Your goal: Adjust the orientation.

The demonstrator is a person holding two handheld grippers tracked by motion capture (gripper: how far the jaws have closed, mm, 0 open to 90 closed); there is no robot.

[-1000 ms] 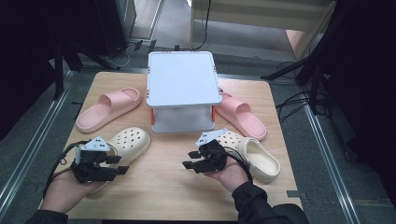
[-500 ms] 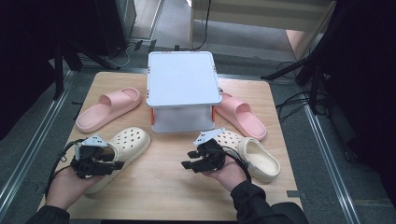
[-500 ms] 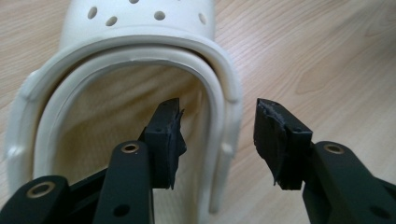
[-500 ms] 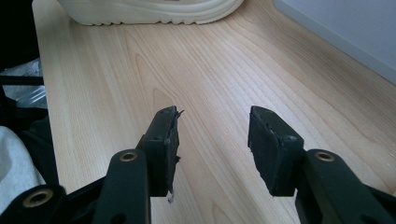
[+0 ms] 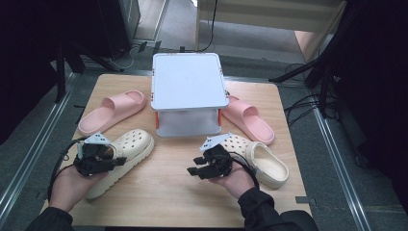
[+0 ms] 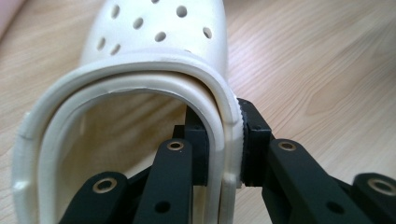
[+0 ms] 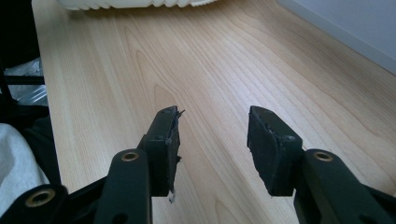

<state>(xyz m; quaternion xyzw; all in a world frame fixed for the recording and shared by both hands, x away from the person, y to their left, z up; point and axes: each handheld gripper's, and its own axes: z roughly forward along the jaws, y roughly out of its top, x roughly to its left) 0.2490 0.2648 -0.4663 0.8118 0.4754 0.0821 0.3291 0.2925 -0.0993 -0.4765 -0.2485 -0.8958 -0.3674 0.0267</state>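
A cream clog (image 5: 127,149) lies at the table's front left, toe pointing toward the white box. My left gripper (image 5: 111,162) is at its heel end. The left gripper view has the jaws pinching the clog's (image 6: 154,42) side wall near the opening, one pad inside and one outside; my left gripper (image 6: 224,140) has just been closing on that wall. A second cream clog (image 5: 262,161) lies at the front right. Beside it my right gripper (image 5: 192,171) points left over bare wood, and in its own view my right gripper (image 7: 215,135) stands open with nothing between the pads.
A white lidded box (image 5: 188,82) stands at the table's middle back on a raised base. Pink slippers lie either side of it, one at left (image 5: 113,110) and one at right (image 5: 248,118). Bare wood (image 5: 168,192) runs between the two hands.
The left gripper has slid slightly toward the clog and lower, and its jaws have closed onto the clog's wall. The right hand has stayed still.
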